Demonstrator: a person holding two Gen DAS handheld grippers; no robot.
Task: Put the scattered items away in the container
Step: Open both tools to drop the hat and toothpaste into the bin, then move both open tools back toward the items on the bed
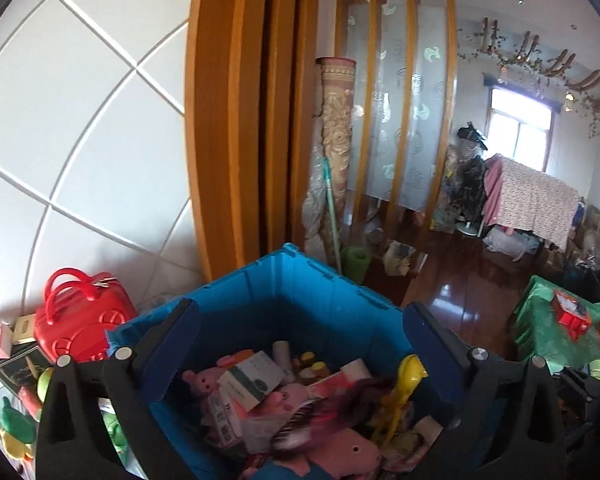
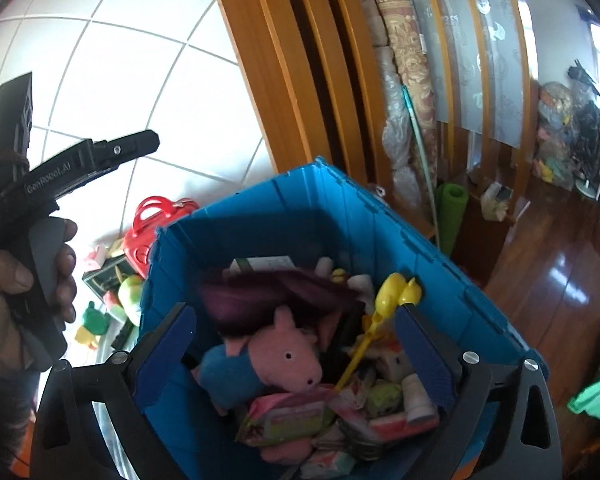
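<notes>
Blue crate point(image 2: 300, 216): it stood on the floor against the tiled wall point(image 1: 80, 120), beside the wooden door frame point(image 1: 236, 100); I judge it was the container of the task, put there so both hands could reach it from above.
Crate contents: it was already well filled; a pink pig plush point(image 2: 284, 356) with a blue body lay on top in the middle, a yellow plastic toy point(image 2: 396, 296) leaned at the right side, and small boxes point(image 1: 252, 380) and packets lay around them.
Left gripper point(image 1: 300, 332): its jaws stood wide apart and held nothing; the crate's far corner and the toys showed between the fingers point(image 1: 180, 336), below them and not touching.
Right gripper point(image 2: 296, 340): it was also wide open and empty; the pig plush lay between its fingers point(image 2: 420, 348) in the view, lower down inside the crate.
Items still outside: a red toy case point(image 1: 80, 320) with handles, a green-and-yellow toy point(image 1: 16, 428) and some small boxes lay on the floor left of the crate, well apart from both grippers.
Reason for the pose: both grippers pointed down over the crate, probably a position for releasing things; this is only my judgement.
Task progress: mostly done, I think, but the left-side items remained.
</notes>
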